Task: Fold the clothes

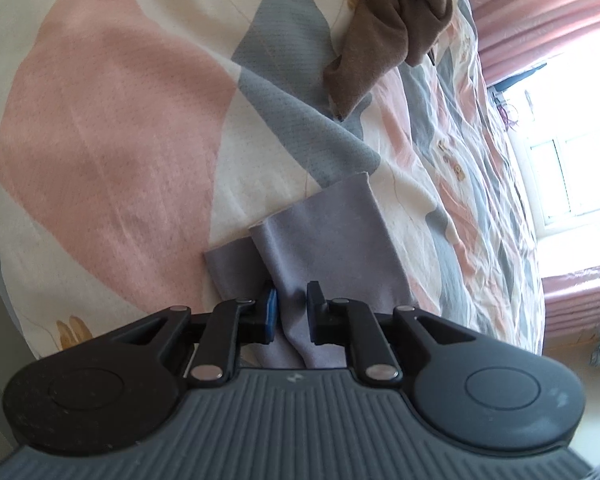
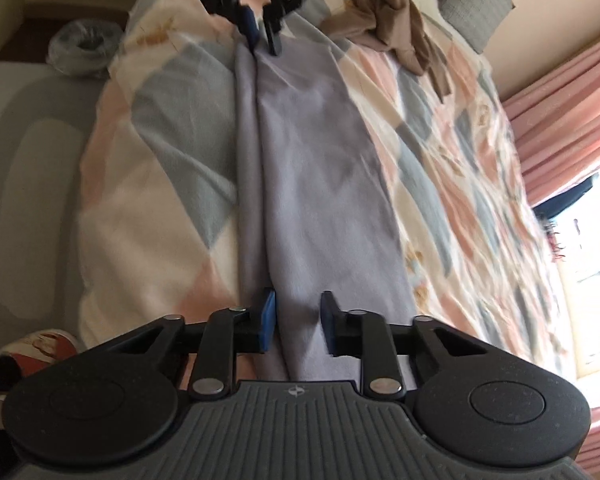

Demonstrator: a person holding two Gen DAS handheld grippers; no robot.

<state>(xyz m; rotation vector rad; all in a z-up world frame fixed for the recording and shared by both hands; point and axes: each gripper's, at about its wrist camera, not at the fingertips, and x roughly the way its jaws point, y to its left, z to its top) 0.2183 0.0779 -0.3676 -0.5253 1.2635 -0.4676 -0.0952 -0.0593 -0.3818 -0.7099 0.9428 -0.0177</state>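
Each gripper, left (image 1: 292, 312) and right (image 2: 298, 322), has a grey ribbed body with a small central emblem, two round black discs at its sides, black linkage bars joined by silver rivets, and black fingers (image 1: 314, 310) faced with blue pads (image 2: 267, 320).

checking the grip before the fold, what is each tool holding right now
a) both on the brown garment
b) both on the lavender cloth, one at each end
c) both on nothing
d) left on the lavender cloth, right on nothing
b: the lavender cloth runs stretched between the right tool at the near end and the left tool at the far end; the brown garment lies untouched on the bedspread.
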